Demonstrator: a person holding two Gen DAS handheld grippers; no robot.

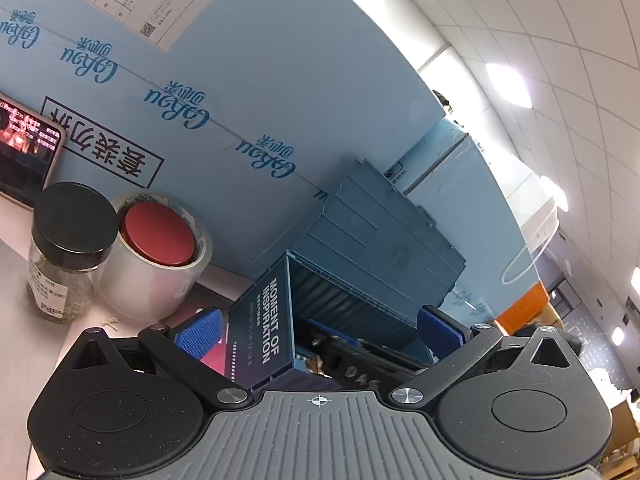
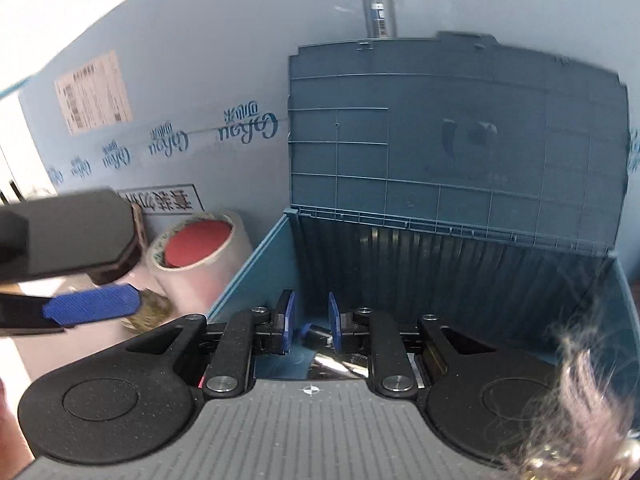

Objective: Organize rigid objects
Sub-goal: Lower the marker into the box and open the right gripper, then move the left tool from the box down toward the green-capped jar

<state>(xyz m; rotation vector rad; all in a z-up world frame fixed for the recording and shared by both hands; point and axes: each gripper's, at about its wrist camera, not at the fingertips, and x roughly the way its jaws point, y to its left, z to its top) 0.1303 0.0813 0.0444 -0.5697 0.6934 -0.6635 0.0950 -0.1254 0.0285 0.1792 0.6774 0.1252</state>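
Right gripper (image 2: 311, 326) is down inside the open blue storage box (image 2: 460, 280), hinged lid (image 2: 460, 128) standing up behind it against the light-blue carton (image 2: 208, 60). Its fingers are nearly pressed together, only a narrow gap; a small dark object with a blue end (image 2: 310, 332) sits just behind that gap on the box floor. I can't tell whether the pads grip it or just frame it, too small and partly hidden. It lies straight ahead of the right fingers; its long axis looks crosswise to them, roughly. Left gripper (image 1: 320, 332) hangs at the box's left wall, fingers spread wide, holding nothing; a dark card printed "MOMENT OF INSPIRATION" (image 1: 270, 316) stands between them, untouched as far as I can see. Remaining items sit left of the box on the table (image 1: 24, 344): a clear tape roll (image 1: 154, 276) with a red lid (image 1: 158, 234) in its core, and a black-capped spice jar (image 1: 66, 252) touching the roll. Left hand is nearer those two; right is nearer the box contents. My read: next pick goes to the left.
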